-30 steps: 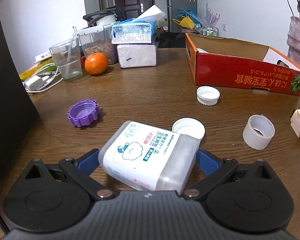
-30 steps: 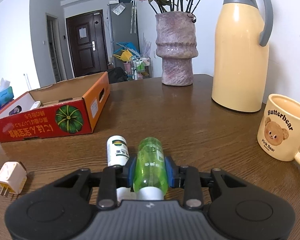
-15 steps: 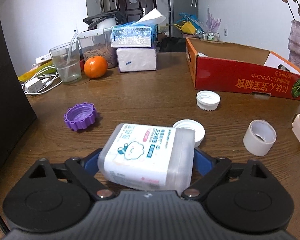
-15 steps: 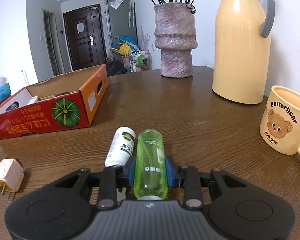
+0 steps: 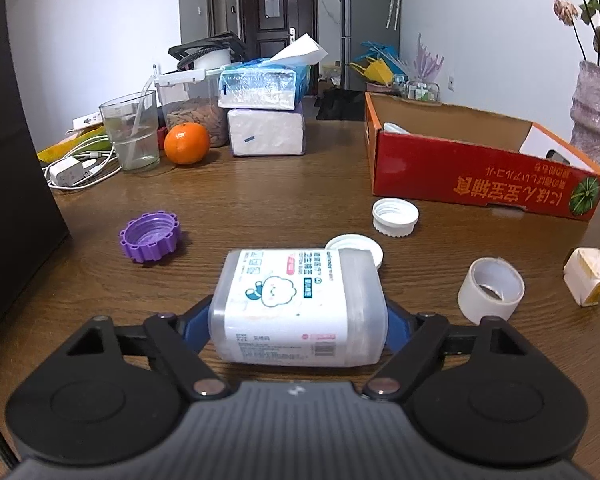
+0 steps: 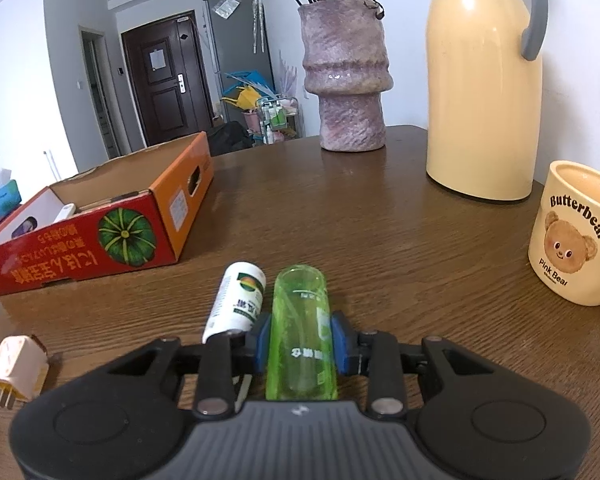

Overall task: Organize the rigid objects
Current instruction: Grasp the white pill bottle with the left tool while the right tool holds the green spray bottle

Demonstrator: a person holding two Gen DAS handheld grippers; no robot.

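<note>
The left gripper (image 5: 298,316) has just been closing; its 2 jaws now clamp the plastic swab box (image 5: 296,306) (lying sideways) at its ends, in front of the red carton (image 5: 460,168). The box looks rigid, light and slick. The right gripper (image 6: 300,338) pinches the green bottle (image 6: 300,336).

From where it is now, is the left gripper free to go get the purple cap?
Probably not yet. The left gripper has just been closing its jaws around the white cotton-swab box. The table between it and the purple cap is clear, but the box must be put down first.
</note>
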